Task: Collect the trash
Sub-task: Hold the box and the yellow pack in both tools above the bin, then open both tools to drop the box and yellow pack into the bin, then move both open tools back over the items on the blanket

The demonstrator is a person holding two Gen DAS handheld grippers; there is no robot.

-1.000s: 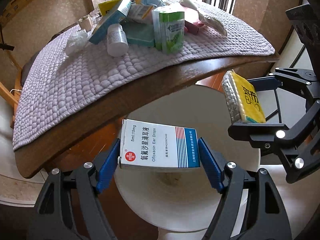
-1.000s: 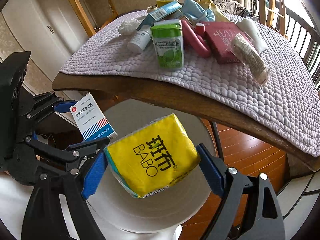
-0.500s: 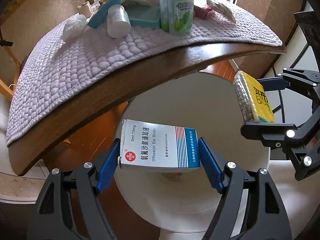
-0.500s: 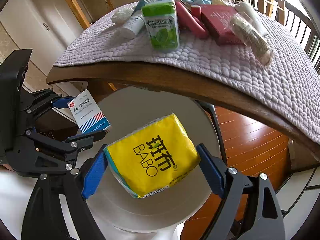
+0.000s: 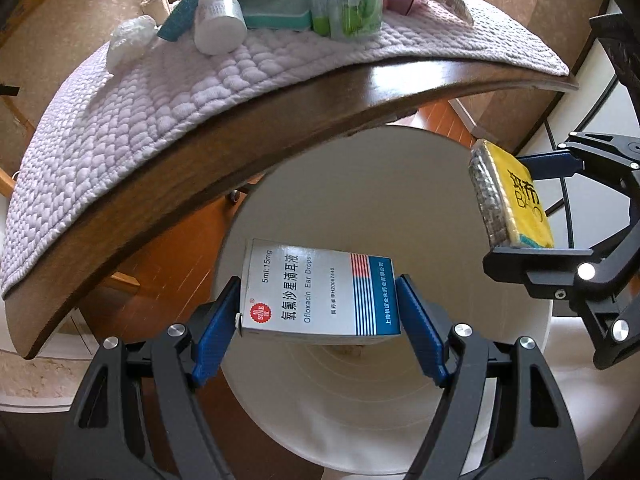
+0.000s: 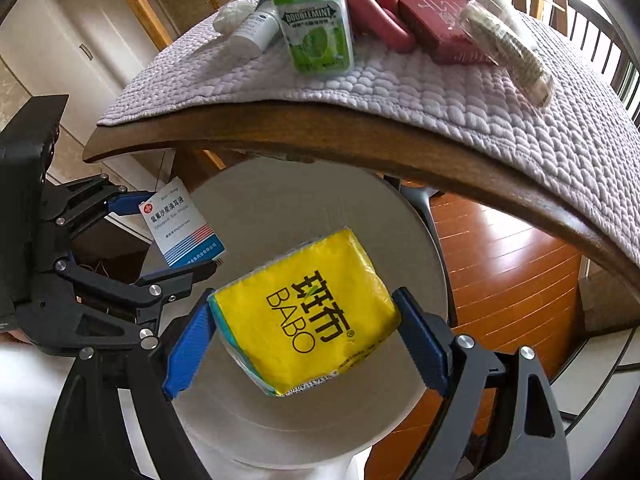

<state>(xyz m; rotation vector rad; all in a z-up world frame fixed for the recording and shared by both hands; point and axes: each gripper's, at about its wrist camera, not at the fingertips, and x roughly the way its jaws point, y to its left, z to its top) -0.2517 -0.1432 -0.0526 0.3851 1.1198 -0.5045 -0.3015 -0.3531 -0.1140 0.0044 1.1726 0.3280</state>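
My left gripper (image 5: 320, 320) is shut on a white and blue ear drops box (image 5: 320, 292) and holds it over the open white trash bin (image 5: 360, 184). My right gripper (image 6: 304, 340) is shut on a yellow BABO tissue pack (image 6: 304, 312), also above the bin (image 6: 280, 432). In the left wrist view the right gripper (image 5: 532, 216) with the tissue pack (image 5: 516, 196) hangs over the bin's right rim. In the right wrist view the left gripper (image 6: 160, 236) with the box (image 6: 180, 228) is at the bin's left rim.
A wooden table (image 5: 200, 152) with a lilac quilted mat (image 5: 160, 92) overhangs the bin. On it lie a green Doublemint pack (image 6: 316, 28), a white bottle (image 5: 218, 22), a red box (image 6: 440, 16), a wrapped roll (image 6: 508, 48) and other items. Wood floor (image 6: 512, 272) lies to the right.
Both grippers have sunk lower and closer over the bin, each still holding its item. The table edge now sits higher in both views.
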